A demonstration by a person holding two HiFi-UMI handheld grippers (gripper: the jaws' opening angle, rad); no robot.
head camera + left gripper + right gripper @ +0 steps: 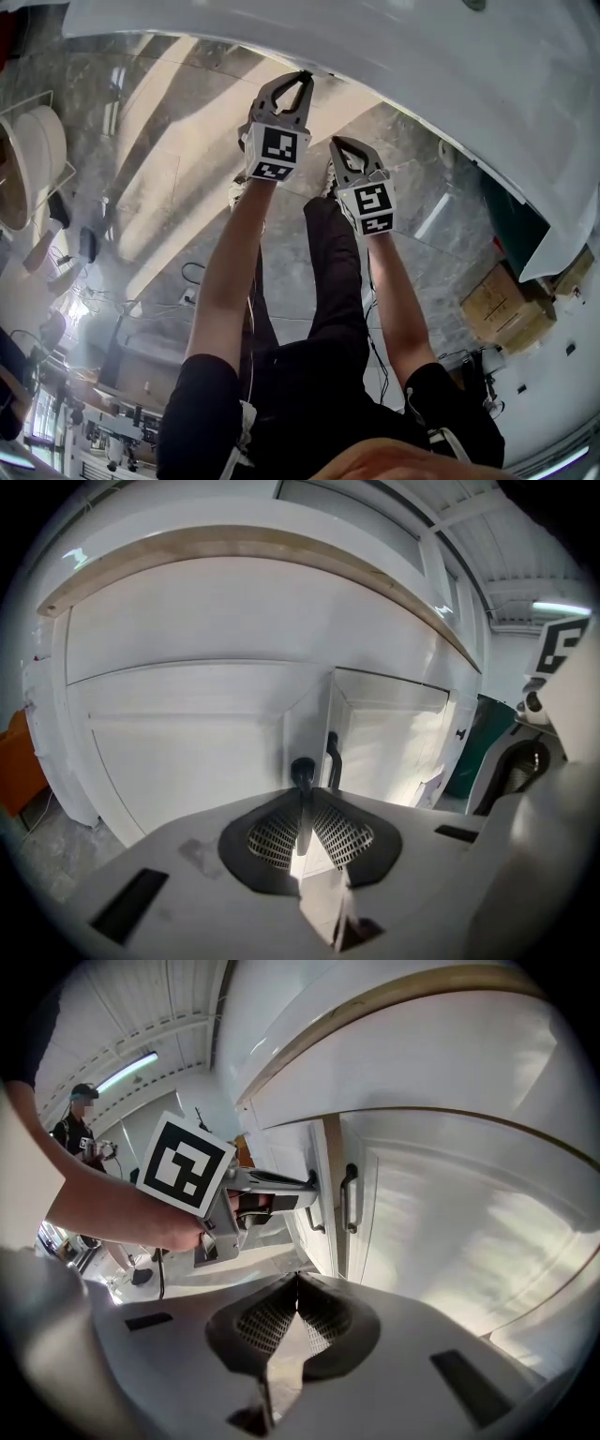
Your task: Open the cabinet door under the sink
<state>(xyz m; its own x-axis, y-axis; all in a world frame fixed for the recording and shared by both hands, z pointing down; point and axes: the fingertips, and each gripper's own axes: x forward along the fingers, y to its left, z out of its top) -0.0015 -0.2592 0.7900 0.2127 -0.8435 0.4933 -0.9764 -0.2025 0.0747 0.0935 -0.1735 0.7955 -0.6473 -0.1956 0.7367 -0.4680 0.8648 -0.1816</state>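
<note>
The white cabinet [187, 752] under the counter has two doors, each with a black bar handle. My left gripper [302, 803] is shut on the left door's handle [302, 775]; in the head view the left gripper [303, 80] touches the cabinet front. The left door looks slightly ajar at its inner edge. The right door's handle [332, 759] is free. My right gripper [297, 1283] is shut on nothing and hangs a little back from the right door [450, 1213], below and right of the left one. The right gripper view shows the left gripper [267, 1190] at the handle [314, 1208].
A wooden-edged countertop [281, 550] overhangs the doors. Cardboard boxes [502, 305] and a green object [511, 220] stand to the right. Cables [192, 281] lie on the stone floor, and my legs [328, 281] are below. A person [80, 1124] stands far behind.
</note>
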